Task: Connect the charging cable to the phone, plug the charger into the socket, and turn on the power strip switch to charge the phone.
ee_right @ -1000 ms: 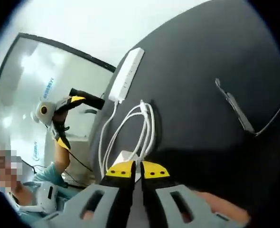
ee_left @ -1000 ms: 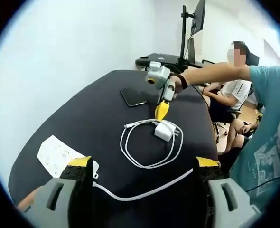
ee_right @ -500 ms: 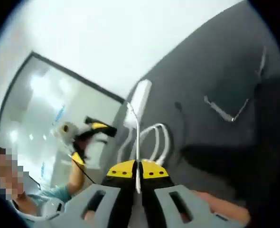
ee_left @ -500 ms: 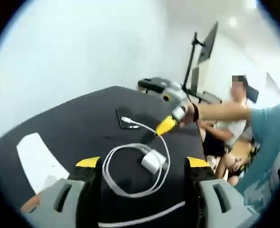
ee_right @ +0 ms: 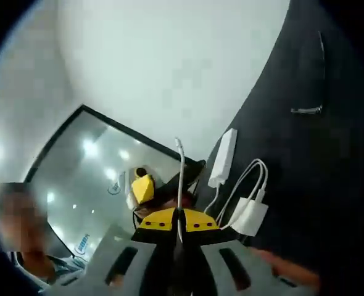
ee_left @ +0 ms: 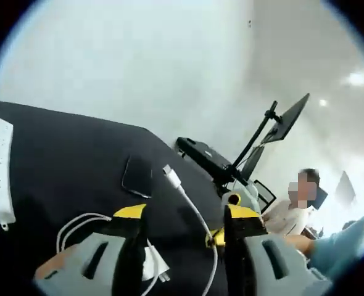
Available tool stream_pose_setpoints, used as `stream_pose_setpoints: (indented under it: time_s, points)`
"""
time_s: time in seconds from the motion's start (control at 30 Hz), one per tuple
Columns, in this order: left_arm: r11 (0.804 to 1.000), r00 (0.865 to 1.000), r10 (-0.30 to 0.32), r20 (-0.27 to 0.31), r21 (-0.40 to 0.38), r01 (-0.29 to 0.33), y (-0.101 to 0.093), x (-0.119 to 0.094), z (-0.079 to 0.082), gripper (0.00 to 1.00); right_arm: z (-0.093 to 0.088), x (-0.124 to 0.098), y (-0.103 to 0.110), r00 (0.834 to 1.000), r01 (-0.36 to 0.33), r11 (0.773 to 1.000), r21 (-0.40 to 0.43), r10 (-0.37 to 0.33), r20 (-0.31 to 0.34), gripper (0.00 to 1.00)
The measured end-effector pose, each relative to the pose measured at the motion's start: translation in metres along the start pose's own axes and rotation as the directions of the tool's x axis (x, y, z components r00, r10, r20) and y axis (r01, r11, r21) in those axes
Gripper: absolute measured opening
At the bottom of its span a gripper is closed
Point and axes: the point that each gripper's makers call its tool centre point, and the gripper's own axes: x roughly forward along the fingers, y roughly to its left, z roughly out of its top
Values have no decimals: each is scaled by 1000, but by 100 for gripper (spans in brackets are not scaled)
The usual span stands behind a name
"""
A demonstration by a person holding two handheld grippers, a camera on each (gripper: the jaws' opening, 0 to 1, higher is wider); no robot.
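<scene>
Two grippers in play. Right gripper (ee_right: 177, 223) is clenched on the charging cable (ee_right: 180, 185), whose free end stands up toward 12 o'clock from the jaws. Left gripper (ee_left: 181, 213) has jaws spread, nothing between them. Charger (ee_right: 250, 217) lies on the black table (ee_right: 330, 185) at 3 o'clock of the right jaws, cable looped beside it. Power strip (ee_right: 222, 158) sits farther off at 1 o'clock. Phone (ee_left: 137, 176) lies flat beyond the left jaws at 11 o'clock.
</scene>
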Motion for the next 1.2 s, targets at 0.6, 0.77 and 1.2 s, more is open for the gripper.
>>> stream_pose_setpoints:
  time_s: [0.6,0.77,1.2]
  points:
    - [996,991,-20,-130,81,31,-19,25,-21,0,-12,-10,-11,1000,0,1000,-13,0,12,2]
    - [987,991,27,-132,160,-5,-20,29,-19,1,-8,-10,-11,998,-14,1000,-3,15,59,2]
    - [966,989,135,-52,227,-120,-12,30,-2,31,-1,-13,-13,996,-23,1000,14,22,85,2]
